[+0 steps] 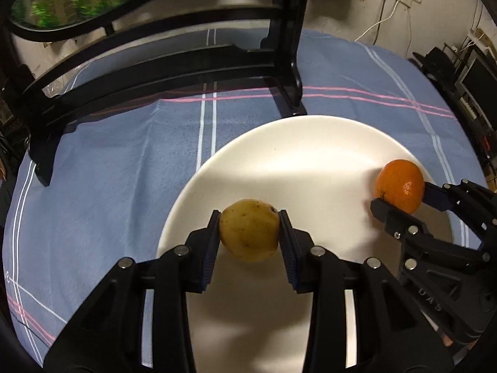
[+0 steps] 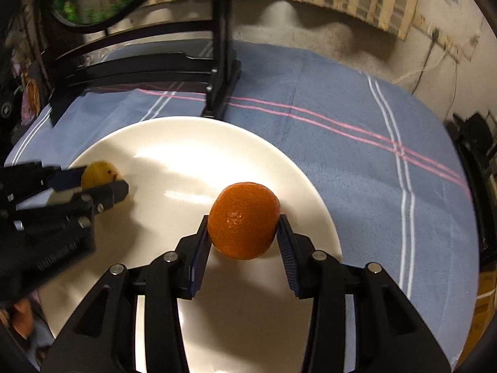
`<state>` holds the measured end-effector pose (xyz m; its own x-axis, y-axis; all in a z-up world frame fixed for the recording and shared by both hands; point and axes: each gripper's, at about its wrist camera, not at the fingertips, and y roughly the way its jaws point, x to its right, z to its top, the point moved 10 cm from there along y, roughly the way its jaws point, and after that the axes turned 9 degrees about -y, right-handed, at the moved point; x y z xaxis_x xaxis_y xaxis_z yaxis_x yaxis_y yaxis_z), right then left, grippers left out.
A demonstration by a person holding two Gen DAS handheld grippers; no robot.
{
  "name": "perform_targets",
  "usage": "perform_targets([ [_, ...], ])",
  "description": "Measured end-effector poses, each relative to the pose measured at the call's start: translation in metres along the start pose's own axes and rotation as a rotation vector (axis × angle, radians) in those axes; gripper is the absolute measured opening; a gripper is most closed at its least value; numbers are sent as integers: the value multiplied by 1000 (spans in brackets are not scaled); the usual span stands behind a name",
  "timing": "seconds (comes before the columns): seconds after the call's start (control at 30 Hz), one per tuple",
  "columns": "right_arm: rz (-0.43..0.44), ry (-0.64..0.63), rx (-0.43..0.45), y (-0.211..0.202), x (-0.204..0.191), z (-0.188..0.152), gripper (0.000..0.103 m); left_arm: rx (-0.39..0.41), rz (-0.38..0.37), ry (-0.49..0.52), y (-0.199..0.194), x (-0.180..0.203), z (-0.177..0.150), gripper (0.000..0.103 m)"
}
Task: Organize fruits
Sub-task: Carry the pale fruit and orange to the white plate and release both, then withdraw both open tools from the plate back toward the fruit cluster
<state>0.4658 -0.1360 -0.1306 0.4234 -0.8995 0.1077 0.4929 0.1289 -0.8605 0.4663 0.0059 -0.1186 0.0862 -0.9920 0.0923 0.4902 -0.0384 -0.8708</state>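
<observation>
Left wrist view: a yellow-green fruit [image 1: 249,230] is clamped between the pads of the left gripper [image 1: 250,233], carried above the near part of a white plate [image 1: 279,155] on the blue striped cloth [image 1: 124,155]; being round, it could be squeezed out or rolled off the shallow plate if released too high; the gripper is pitched steeply downward.

Right wrist view: an orange [image 2: 243,220] is pinched in the right gripper [image 2: 243,236] over the plate's right side, likewise angled down; the left gripper is seen near; a collision is judged possible if both are lowered together.
</observation>
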Motion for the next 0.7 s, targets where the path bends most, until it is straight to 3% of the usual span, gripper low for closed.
perform_targets([
  [0.03, 16, 17, -19, 4, 0, 0, 44, 0, -2, -5, 2, 0, 1, 41],
  [0.07, 19, 37, -25, 6, 2, 0, 44, 8, -11, -15, 1, 1, 3, 53],
  [0.13, -7, 36, 4, 1, 5, 3, 57, 20, -12, -27, -2, 2, 6, 66],
  [0.23, -47, 27, 29, -12, 9, 2, 60, 37, -5, -37, -14, 0, 9, 77],
  [0.4, -5, 89, 122, -58, 15, -6, 60, 85, -38, -66, -54, -5, 9, 80],
  [0.53, 44, 111, 187, -108, 10, -32, 60, 172, 6, -10, -100, -11, -4, 85],
  [0.57, 51, 112, 204, -124, 8, -44, 60, 193, 11, 0, -111, -14, -10, 93],
  [0.7, 58, 150, 277, -175, 0, -92, 63, 259, 30, 31, -155, -23, -54, 95],
])
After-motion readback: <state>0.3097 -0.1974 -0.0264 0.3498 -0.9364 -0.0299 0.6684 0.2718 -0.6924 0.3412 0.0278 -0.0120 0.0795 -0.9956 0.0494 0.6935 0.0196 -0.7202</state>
